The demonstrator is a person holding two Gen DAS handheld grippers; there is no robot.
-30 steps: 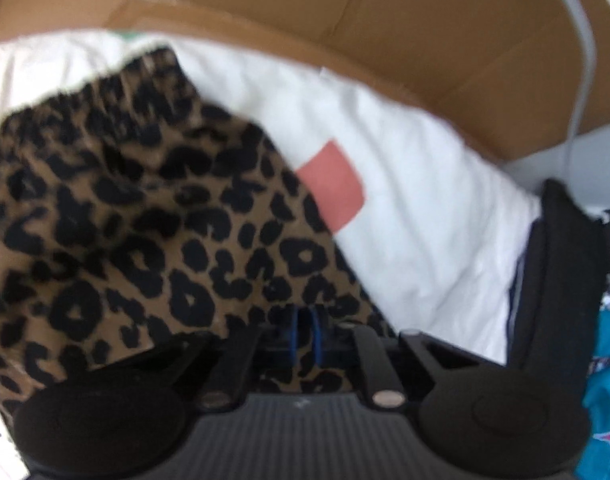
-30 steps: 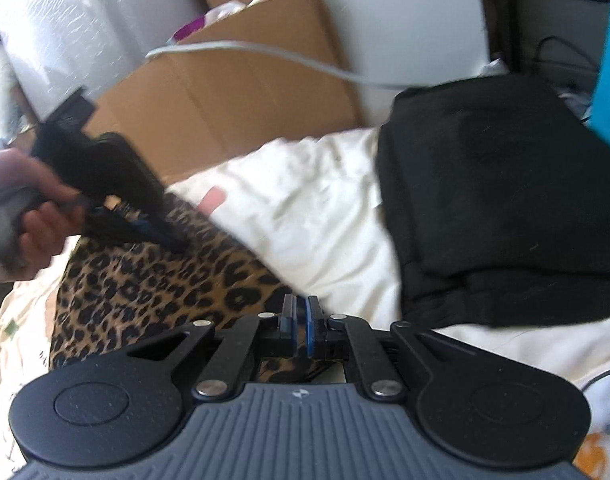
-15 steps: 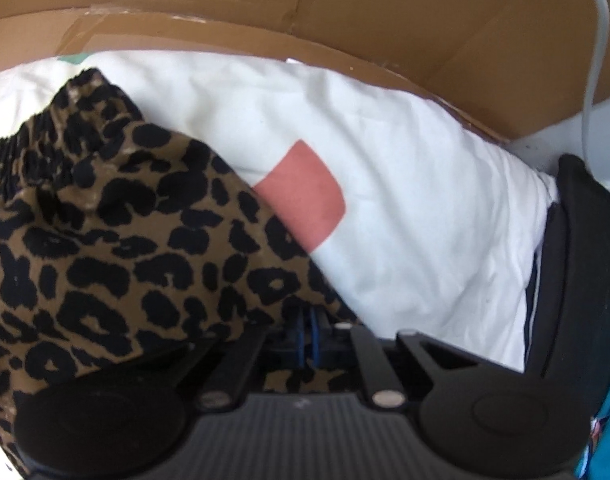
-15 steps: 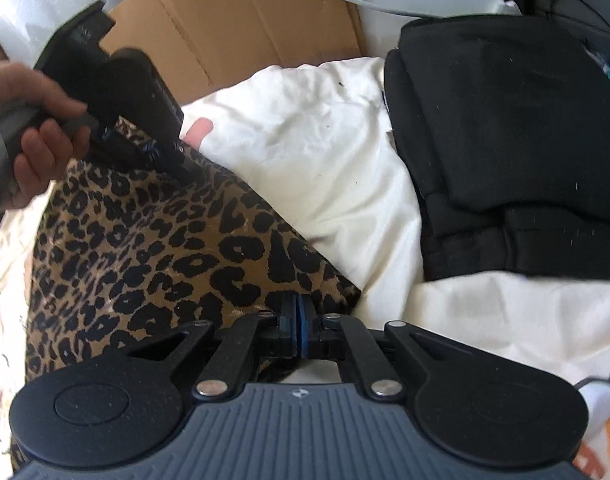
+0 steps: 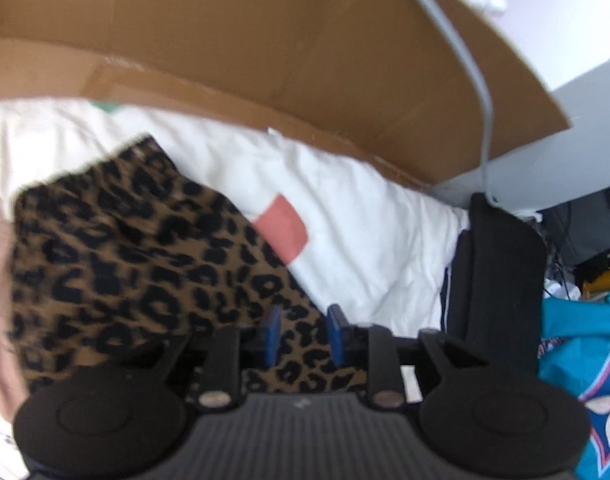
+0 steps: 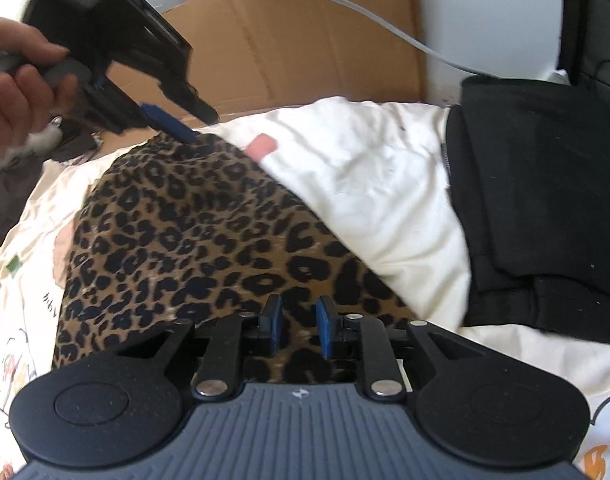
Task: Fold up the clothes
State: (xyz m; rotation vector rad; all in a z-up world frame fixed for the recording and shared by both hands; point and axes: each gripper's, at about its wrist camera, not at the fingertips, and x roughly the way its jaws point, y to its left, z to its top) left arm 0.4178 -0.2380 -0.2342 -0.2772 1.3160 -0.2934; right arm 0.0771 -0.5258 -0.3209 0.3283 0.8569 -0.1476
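- leopard-print garment (image 6: 193, 240) lies folded on the white bedding (image 6: 369, 184); its long axis runs from the near right corner up to the far left; brown with black spots, a gathered edge at the far end, looks soft and a bit bunched
- right gripper (image 6: 298, 326) sits right over the near corner; jaws opening, cloth below the gap, pads not pressing on it as far as I can tell
- left gripper (image 5: 302, 334) is up at the far end; jaws opening too, nothing clamped; in the right wrist view it looks just clear of the fabric
- so the right one is nearer the cloth; I'd guess this fold is basically set
- outward: folded black clothes (image 6: 545, 208) to the right, a cardboard box (image 5: 265, 40) behind, grey cable (image 5: 477, 80) over it
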